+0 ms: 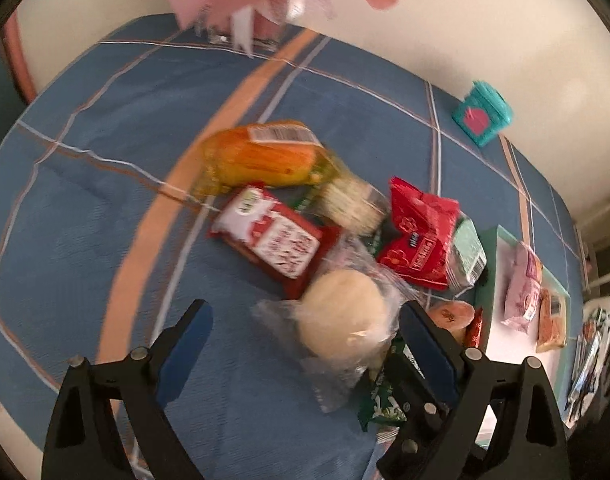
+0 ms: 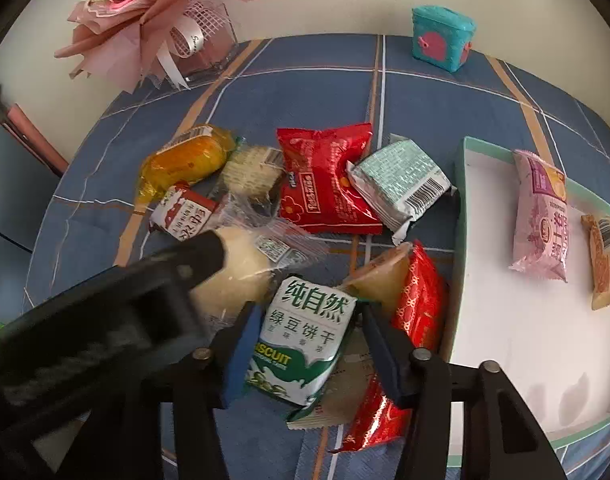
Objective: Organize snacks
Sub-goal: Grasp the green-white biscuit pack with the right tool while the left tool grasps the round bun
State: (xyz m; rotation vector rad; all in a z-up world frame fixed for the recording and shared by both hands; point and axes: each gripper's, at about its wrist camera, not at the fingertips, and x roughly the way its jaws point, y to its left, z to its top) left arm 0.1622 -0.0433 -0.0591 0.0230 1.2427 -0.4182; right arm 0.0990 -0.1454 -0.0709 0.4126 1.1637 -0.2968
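White tray with mint-green rim (image 2: 463, 184) on the right of the desk (image 2: 305, 80), covered in blue checked cloth. Inside the tray: pink snack packet (image 2: 541, 216) lying lengthwise, and just beside it an orange packet (image 2: 605, 260), apart from each other. Teal box with pink motif (image 2: 441, 38) at the far edge, lid shut. Clear glass container (image 2: 213, 48) far left, holding a pink wrapped bouquet (image 2: 145, 12).

Loose pile left of the tray: yellow-orange packet (image 2: 181, 160), red-and-white packet (image 2: 183, 216), red pouch (image 2: 325, 176), silvery-green packet (image 2: 401, 180), shiny red wrapper (image 2: 419, 296), pale round bun in clear wrap (image 2: 233, 272).

Right tool (image 2: 309, 348) partly closed, blue pads pressing both sides of the green-and-white biscuit packet (image 2: 301, 336), at the near edge of the pile, just left of the tray.

Left tool (image 1: 305, 344) spread wide, gripping nothing; bun in clear wrap (image 1: 345, 320) between the fingers, nearer the right one, contact impossible to tell. Left-wrist view blurred.
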